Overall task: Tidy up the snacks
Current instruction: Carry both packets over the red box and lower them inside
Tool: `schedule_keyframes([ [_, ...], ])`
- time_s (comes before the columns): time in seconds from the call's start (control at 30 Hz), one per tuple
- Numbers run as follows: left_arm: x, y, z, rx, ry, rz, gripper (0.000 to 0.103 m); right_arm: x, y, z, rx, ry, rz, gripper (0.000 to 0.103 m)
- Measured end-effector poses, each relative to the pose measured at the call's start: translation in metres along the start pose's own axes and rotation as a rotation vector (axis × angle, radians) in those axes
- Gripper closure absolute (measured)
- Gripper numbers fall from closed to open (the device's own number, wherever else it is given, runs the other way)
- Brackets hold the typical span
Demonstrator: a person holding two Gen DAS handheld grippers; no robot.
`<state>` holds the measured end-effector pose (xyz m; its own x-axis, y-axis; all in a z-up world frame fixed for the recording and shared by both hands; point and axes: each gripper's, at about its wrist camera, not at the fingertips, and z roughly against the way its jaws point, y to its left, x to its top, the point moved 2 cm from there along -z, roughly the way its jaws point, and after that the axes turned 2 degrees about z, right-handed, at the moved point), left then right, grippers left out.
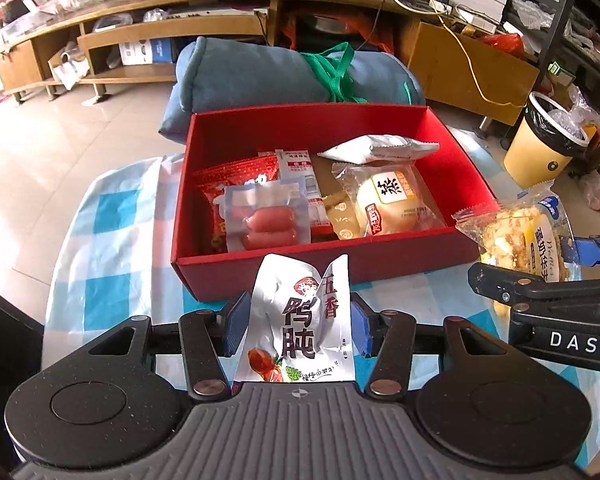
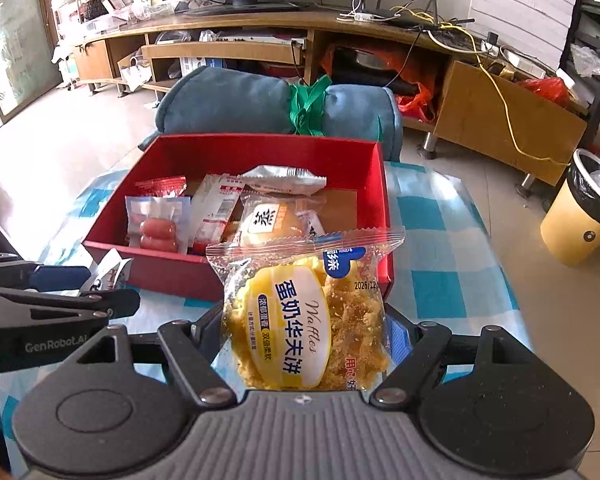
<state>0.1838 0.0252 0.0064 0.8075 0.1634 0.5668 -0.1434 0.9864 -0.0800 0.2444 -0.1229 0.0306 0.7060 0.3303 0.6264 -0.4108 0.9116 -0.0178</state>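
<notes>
Two snacks are up off the blue-and-white checked table (image 2: 452, 232), both just short of the open red cardboard box (image 1: 300, 124) already half full of packets. Larger is the clear plastic bag of yellow waffle cake (image 2: 304, 320): light, soft and crumbly, so best pinched gently at its sides; the right claw (image 2: 304, 336) is clenched on its lower body. Smaller is the silver foil pouch with red lettering (image 1: 300, 320), light, crinkly and likely slippery; the left claw (image 1: 298, 326) grips it across the middle, pads pressing both edges.
</notes>
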Motion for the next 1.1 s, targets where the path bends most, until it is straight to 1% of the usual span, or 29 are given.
schedule_keyframes([
  [0.3,0.011,0.001,0.002,0.005,-0.025,0.001,0.043,0.014,-0.004,0.002,-0.002,-0.032,-0.016,0.031],
  [0.7,0.039,0.003,0.001,0.023,-0.068,0.002,0.043,0.045,-0.008,-0.002,0.001,-0.081,-0.029,0.031],
  [1.1,0.067,0.001,-0.006,0.043,-0.103,-0.005,0.043,0.067,-0.014,-0.009,-0.002,-0.12,-0.046,0.031],
])
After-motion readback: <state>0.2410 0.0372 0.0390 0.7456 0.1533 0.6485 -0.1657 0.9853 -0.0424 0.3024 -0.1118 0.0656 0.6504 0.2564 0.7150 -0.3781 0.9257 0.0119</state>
